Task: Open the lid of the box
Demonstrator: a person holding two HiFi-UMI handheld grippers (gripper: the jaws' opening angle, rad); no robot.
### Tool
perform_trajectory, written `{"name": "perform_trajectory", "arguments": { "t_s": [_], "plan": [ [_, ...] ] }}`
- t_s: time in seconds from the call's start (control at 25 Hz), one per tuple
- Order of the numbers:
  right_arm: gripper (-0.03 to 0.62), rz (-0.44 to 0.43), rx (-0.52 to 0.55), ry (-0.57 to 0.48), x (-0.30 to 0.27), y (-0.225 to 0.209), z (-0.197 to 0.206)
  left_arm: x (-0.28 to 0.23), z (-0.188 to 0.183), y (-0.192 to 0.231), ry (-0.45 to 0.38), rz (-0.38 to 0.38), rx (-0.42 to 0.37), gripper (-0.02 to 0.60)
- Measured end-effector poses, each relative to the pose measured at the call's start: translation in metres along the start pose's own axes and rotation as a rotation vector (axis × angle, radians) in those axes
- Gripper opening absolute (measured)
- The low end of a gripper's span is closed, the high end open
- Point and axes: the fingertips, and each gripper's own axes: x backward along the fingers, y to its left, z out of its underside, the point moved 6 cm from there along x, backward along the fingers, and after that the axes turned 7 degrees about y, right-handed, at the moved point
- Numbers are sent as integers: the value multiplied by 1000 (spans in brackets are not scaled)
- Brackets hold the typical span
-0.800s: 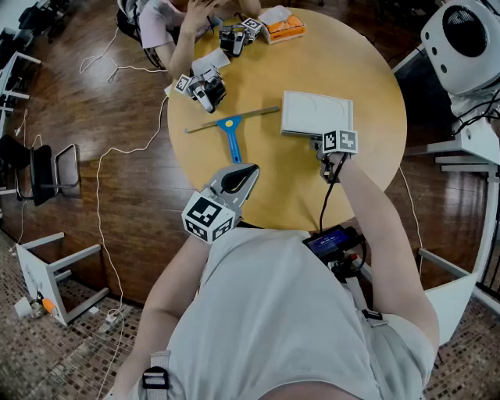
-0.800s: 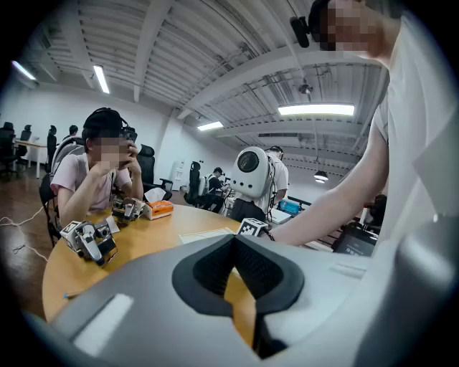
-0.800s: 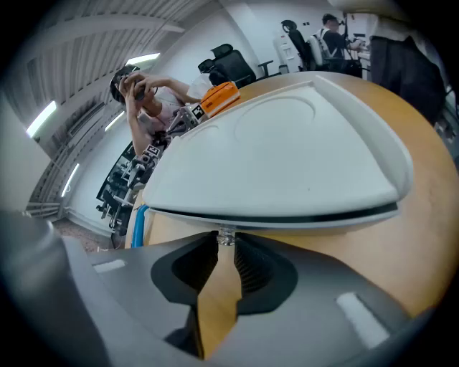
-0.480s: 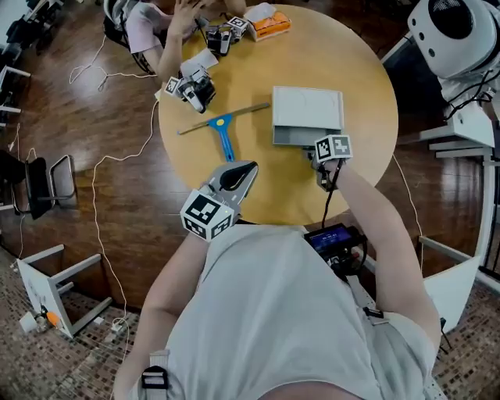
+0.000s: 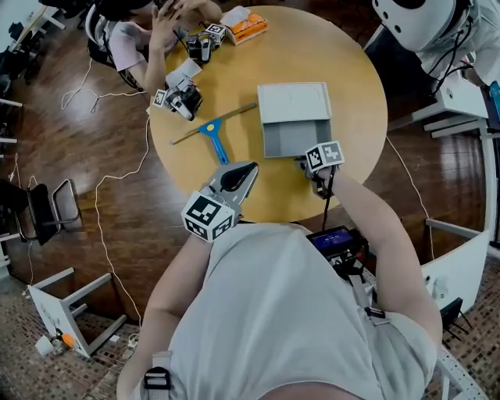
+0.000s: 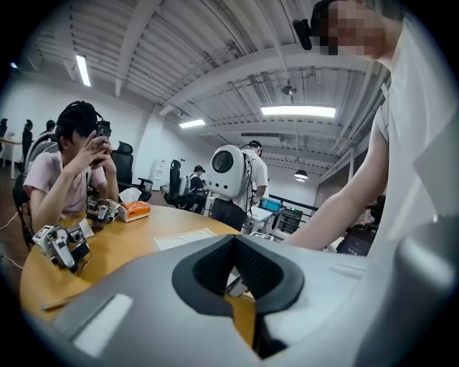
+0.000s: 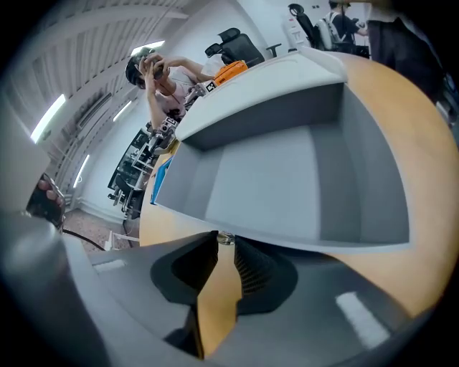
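The grey box [image 5: 293, 101] lies on the round wooden table [image 5: 355, 70]. Its lid [image 5: 297, 139] is tilted up at the near edge, and the darker grey inside faces me. The right gripper [image 5: 306, 162] holds that near edge, jaws shut on a small metal knob [image 7: 224, 236] on the lid's rim. The lid's hollow inside [image 7: 287, 179] fills the right gripper view. My left gripper [image 5: 251, 168] hangs over the table's near edge, left of the box, shut with nothing in it.
A blue-handled squeegee [image 5: 215, 129] lies left of the box. Spare grippers [image 5: 181, 94] and an orange packet [image 5: 241, 27] sit at the far side, where a seated person [image 5: 129, 31] leans in. A white robot [image 5: 414, 16] stands at upper right.
The lid's near edge has risen with the right gripper, from flat to tilted, so more of its grey inside shows. The left gripper has stayed put.
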Motion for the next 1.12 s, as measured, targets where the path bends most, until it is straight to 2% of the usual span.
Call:
{"name": "perform_trajectory", "arguments": {
  "t_s": [0.16, 0.2, 0.24, 0.32, 0.48, 0.6, 0.72, 0.84, 1.0, 1.12],
  "plan": [
    [82, 67, 39, -3, 2, -6, -1, 4, 4, -2, 2, -1, -2, 0],
    [106, 68, 59, 4, 2, -5, 1, 5, 6, -3, 3, -1, 0, 0],
    [157, 62, 81, 14, 4, -3, 3, 6, 7, -3, 4, -2, 0, 0],
    [173, 47, 125, 31, 12, 3, 9, 6, 8, -4, 4, -3, 0, 0],
    [147, 4, 230, -20, 53, 21, 10, 4, 5, -5, -13, 4, -8, 0],
    [35, 2, 294, -179, 96, 40, 2, 2, -1, -4, -33, 0, -15, 0],
    [25, -59, 341, -403, 144, 68, -6, -1, -16, -2, -67, -2, -29, 0],
    [2, -78, 411, -588, 189, 98, -3, 1, -30, -5, -87, -2, -47, 0],
    [2, -93, 553, -755, 232, 133, 3, 4, -42, -3, -101, -18, -46, 0],
    [0, -67, 652, -813, 246, 151, 11, 2, -43, -5, -97, -16, -47, 0]
  ]
}}
